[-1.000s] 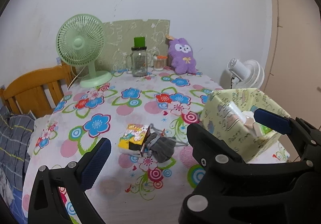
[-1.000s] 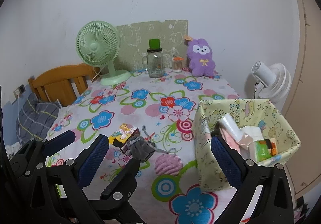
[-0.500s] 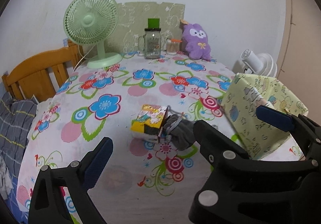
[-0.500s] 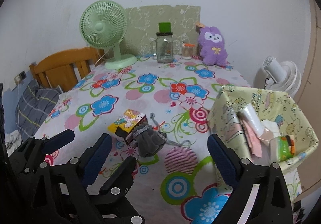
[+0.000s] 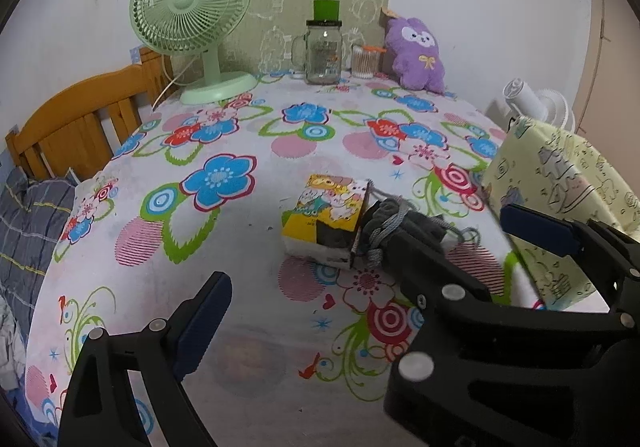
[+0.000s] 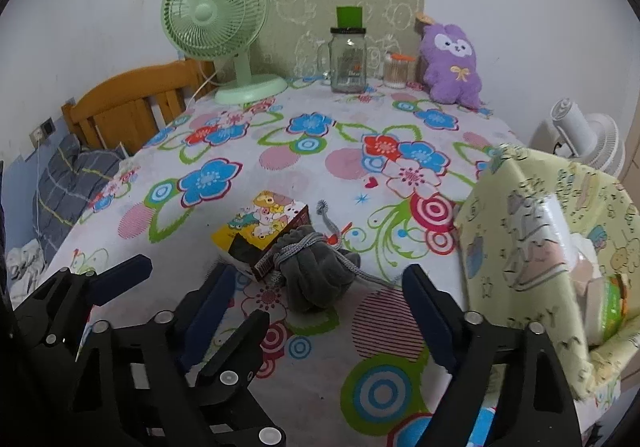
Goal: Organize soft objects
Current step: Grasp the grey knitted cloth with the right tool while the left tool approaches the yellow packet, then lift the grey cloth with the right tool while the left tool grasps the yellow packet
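A grey drawstring pouch (image 6: 316, 271) lies on the flowered tablecloth (image 6: 240, 167), touching a yellow cartoon tissue pack (image 6: 260, 233). Both also show in the left wrist view: the pouch (image 5: 394, 221) and the pack (image 5: 324, 215). A pale yellow fabric storage box (image 6: 552, 247) stands at the right and holds several soft packs; it also shows in the left wrist view (image 5: 560, 199). A purple plush bunny (image 6: 452, 65) sits at the far edge. My right gripper (image 6: 320, 311) is open, just short of the pouch. My left gripper (image 5: 368, 275) is open, near the pack.
A green desk fan (image 6: 218, 27), a glass jar with a green lid (image 6: 349, 57) and a small jar of swabs (image 6: 396, 69) stand along the back wall. A wooden chair (image 6: 132, 107) is at the left, a white fan (image 6: 588, 139) off the right edge.
Both grippers have moved forward and down toward the pouch and tissue pack, which now look larger and closer. Both stay open.
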The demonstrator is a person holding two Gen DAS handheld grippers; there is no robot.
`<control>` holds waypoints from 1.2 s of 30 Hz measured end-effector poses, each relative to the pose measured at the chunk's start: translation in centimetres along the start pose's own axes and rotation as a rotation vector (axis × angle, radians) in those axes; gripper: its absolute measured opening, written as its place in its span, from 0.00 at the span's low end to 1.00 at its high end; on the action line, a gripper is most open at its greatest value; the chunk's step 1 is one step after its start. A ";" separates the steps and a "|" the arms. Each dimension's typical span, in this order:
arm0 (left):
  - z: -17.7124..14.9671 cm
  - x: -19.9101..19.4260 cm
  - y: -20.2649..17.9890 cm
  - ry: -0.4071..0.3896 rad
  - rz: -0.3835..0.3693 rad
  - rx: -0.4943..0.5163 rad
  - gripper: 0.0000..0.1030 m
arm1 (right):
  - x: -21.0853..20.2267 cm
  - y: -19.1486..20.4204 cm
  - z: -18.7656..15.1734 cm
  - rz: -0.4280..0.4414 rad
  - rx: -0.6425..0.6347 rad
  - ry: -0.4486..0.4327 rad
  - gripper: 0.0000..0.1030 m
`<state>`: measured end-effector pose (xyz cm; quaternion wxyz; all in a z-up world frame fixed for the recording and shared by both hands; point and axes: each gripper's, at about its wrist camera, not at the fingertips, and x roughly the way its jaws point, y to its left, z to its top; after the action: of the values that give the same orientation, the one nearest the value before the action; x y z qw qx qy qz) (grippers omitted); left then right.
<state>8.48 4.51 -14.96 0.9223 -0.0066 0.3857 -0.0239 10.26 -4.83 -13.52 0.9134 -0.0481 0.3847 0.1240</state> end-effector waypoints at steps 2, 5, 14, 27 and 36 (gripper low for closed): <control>-0.1 0.4 0.1 0.010 0.004 0.002 0.92 | 0.7 0.0 0.0 0.006 0.001 0.019 0.79; -0.1 0.9 0.2 0.025 0.007 0.004 0.92 | 1.6 0.0 -0.1 0.021 0.006 0.045 0.75; 0.0 2.5 0.5 0.058 0.017 0.005 0.92 | 3.5 -0.2 -0.1 0.024 0.011 0.080 0.72; 0.1 3.8 -0.1 0.098 0.027 0.028 0.92 | 5.0 -0.5 -0.1 0.052 -0.013 0.135 0.42; 0.5 3.6 -0.9 0.091 0.039 0.049 0.92 | 4.5 -1.3 0.0 0.068 0.003 0.133 0.36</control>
<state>11.35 3.46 -17.13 0.9039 0.0245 0.4267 -0.0158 13.64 -5.22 -16.79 0.8812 -0.0417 0.4461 0.1509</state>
